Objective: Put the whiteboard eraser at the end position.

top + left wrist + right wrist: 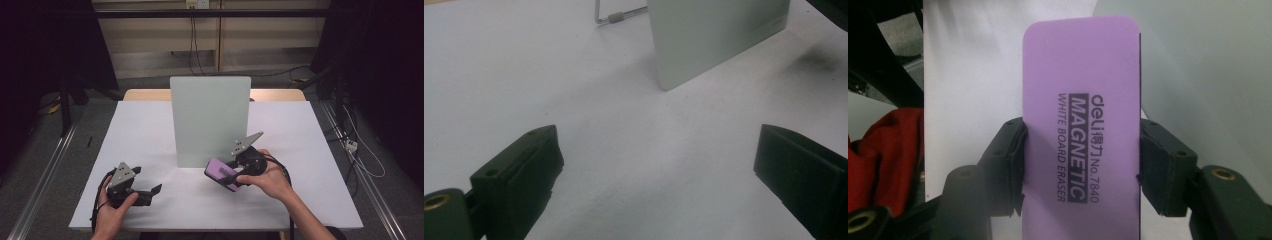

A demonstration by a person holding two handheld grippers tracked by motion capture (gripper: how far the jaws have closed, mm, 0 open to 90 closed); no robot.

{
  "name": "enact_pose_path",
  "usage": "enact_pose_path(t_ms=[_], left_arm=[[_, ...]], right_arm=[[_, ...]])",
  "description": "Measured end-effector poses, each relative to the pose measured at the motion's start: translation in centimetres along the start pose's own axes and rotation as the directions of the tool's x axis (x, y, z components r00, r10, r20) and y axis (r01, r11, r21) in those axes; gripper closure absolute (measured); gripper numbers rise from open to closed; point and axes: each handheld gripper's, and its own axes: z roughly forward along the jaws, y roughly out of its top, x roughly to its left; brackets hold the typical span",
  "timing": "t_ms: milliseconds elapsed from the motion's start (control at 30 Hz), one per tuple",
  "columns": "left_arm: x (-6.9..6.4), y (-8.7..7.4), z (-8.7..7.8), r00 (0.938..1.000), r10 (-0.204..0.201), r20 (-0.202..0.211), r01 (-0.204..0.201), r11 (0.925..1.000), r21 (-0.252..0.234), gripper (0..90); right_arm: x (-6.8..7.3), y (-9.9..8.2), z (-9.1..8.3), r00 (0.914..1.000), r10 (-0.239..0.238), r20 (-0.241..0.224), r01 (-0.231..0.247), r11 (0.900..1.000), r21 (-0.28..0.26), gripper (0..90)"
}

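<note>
Flat purple rectangular whiteboard eraser [1081, 130], rounded corners, black "MAGNETIC" print, clamped across its width by right gripper [1081, 165] fingers [1010, 160], near bench [150, 130] centre before upright pale green board [210, 120], left gripper [150, 192] fingers released, near front-left corner.

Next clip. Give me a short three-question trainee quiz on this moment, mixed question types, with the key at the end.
1. True or false: the right tool is clamped on the purple eraser.
2. Multiple choice: the left tool is A) shut on the eraser, B) open above bare table, C) gripping the board.
3. Short answer: what stands upright on the white table behind the eraser?

Key
1. True; its jaws press on both long edges of the eraser.
2. B; the jaws stand wide apart with nothing between them.
3. A pale whiteboard, propped on a wire stand.
</note>
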Motion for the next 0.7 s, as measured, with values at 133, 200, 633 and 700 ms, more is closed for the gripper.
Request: enact_pose_path(t_ms=[133, 200, 633, 700], left_arm=[[0.0, 0.0, 0.0, 1.0, 0.0, 0.001, 0.0, 1.0, -0.001, 4.9], [0.1, 0.0, 0.0, 1.0, 0.003, 0.0, -0.003, 1.0, -0.002, 4.9], [-0.1, -0.1, -0.2, 0.9998, 0.009, 0.016, -0.009, 0.9999, -0.01, 4.9], [-0.1, -0.1, -0.3, 0.9998, 0.009, 0.016, -0.009, 0.9999, -0.007, 4.9]], right_arm=[[0.1, 0.1, 0.0, 1.0, -0.008, -0.006, 0.008, 0.9999, 0.011, 41.4], [0.1, 0.1, -0.1, 0.9999, -0.012, -0.001, 0.012, 0.9998, 0.015, 41.4], [0.2, -0.2, 0.6, 0.9996, -0.005, 0.027, 0.003, 0.9976, 0.069, 41.4], [0.3, -0.2, 1.0, 0.9997, -0.009, 0.021, 0.007, 0.9965, 0.084, 41.4]])
